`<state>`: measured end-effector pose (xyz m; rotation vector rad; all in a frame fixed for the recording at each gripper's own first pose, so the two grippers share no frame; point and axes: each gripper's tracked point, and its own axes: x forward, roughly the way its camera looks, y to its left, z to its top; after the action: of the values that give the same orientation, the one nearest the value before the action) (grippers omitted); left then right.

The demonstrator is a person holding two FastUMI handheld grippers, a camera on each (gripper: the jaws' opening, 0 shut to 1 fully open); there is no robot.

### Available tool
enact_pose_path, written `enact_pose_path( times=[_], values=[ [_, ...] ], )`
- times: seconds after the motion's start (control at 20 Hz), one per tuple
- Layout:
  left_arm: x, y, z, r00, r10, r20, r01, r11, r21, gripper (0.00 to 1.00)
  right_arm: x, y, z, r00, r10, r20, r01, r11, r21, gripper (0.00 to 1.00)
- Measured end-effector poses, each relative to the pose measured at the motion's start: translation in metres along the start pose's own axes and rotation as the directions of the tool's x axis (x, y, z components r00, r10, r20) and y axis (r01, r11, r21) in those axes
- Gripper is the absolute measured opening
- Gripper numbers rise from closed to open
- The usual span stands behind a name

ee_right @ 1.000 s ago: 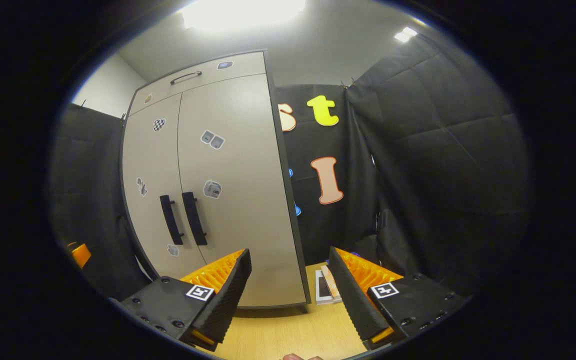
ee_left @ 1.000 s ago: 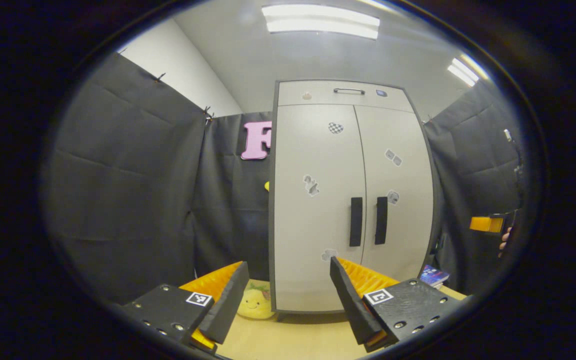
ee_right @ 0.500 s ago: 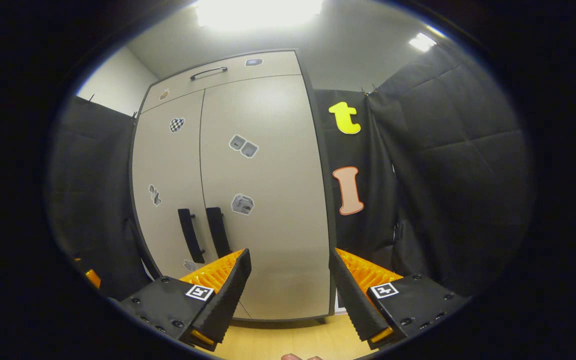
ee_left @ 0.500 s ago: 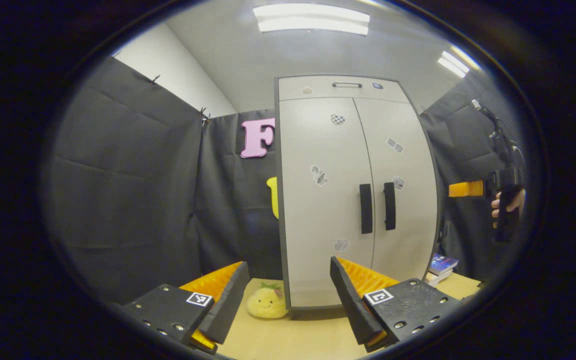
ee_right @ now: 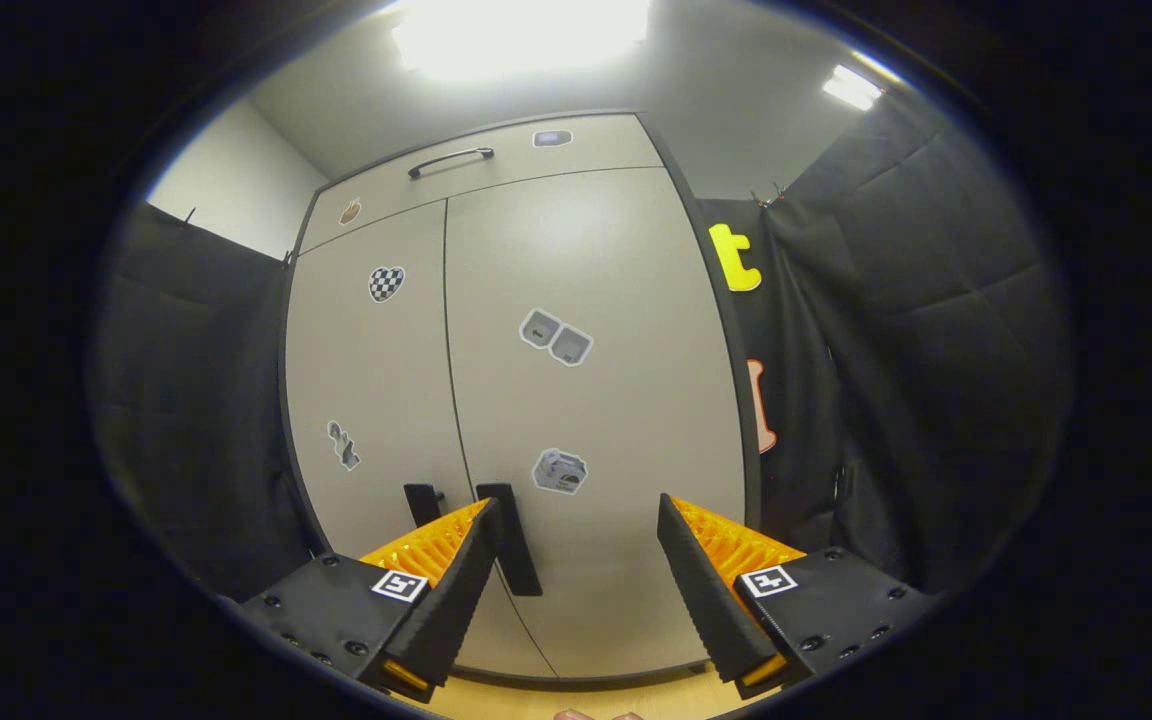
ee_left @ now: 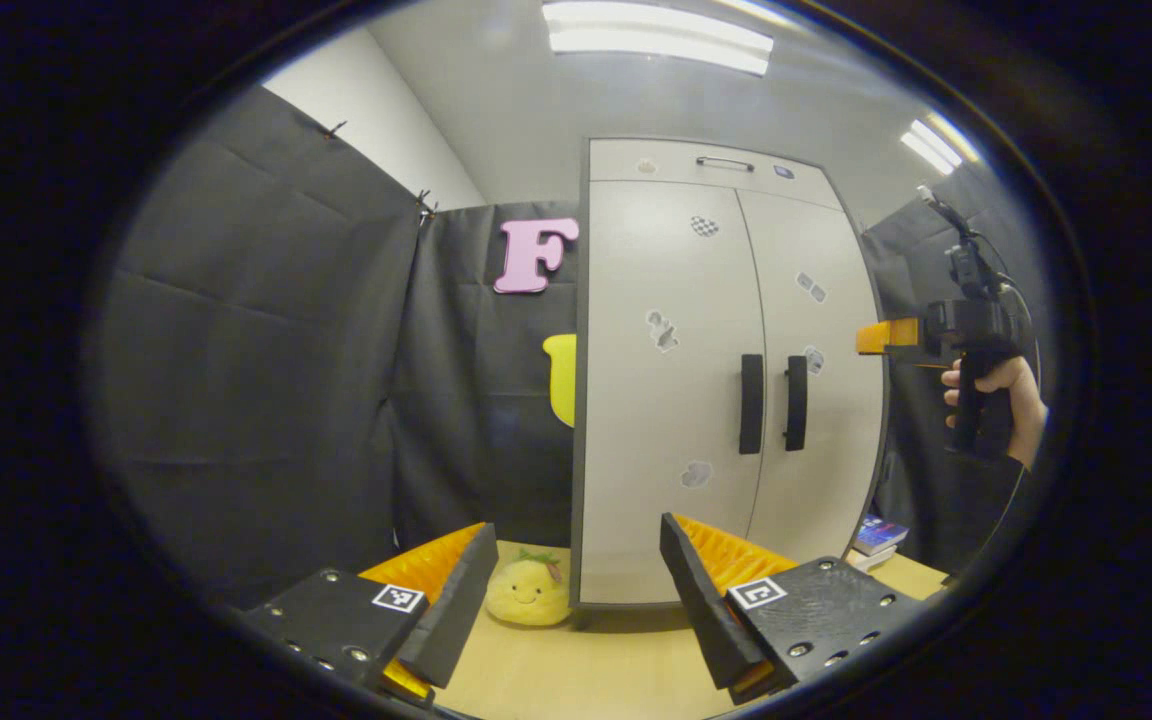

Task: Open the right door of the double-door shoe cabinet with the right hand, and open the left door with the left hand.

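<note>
The grey double-door shoe cabinet (ee_left: pixel 726 300) stands upright on the table with both doors closed. In the left gripper view its two black handles, the left handle (ee_left: pixel 751 403) and the right handle (ee_left: pixel 795 402), sit side by side at the centre seam. My left gripper (ee_left: pixel 576 530) is open and empty, well short of the cabinet. My right gripper (ee_right: pixel 577 505) is open and empty, close to the right door (ee_right: pixel 596 380). The right handle (ee_right: pixel 514 540) lies just beside its left finger. From the left gripper view, the right gripper (ee_left: pixel 886 337) hovers at the cabinet's right edge, held by a hand (ee_left: pixel 996 385).
A yellow plush toy (ee_left: pixel 529 592) lies on the wooden table (ee_left: pixel 586 670) at the cabinet's left foot. Books (ee_left: pixel 878 535) are stacked at its right foot. A top drawer with a metal handle (ee_left: pixel 724 161) sits above the doors. Black cloth walls enclose both sides.
The right gripper has risen and closed in on the right door, so the handles now sit by its left finger. The left gripper has shifted slightly; the cabinet sits further right in its view.
</note>
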<state>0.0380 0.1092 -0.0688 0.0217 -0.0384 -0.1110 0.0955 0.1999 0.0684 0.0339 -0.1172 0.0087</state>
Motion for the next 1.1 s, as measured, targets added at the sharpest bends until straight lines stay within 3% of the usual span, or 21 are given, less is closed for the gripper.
enact_pose_path(
  times=[0.45,0.75,1.0,1.1],
  values=[
    [0.007,0.026,-0.029,0.998,0.026,-0.057,-0.027,1.000,-0.007,0.94,0.052,0.038,-0.015,1.000,0.016,-0.025,-0.017,1.000,-0.022,0.98],
    [0.009,0.039,-0.044,0.995,0.038,-0.090,-0.039,0.999,-0.007,0.94,0.084,0.043,-0.044,0.995,0.009,-0.098,-0.007,1.000,0.029,0.98],
    [0.010,0.044,-0.054,0.992,0.047,-0.116,-0.050,0.998,-0.024,0.94,0.100,0.046,-0.063,0.989,-0.003,-0.145,0.003,1.000,-0.005,0.98],
    [0.009,0.046,-0.056,0.991,0.052,-0.124,-0.056,0.998,-0.027,0.94,0.105,0.046,-0.069,0.987,-0.011,-0.162,0.010,1.000,-0.007,0.93]
  ],
)
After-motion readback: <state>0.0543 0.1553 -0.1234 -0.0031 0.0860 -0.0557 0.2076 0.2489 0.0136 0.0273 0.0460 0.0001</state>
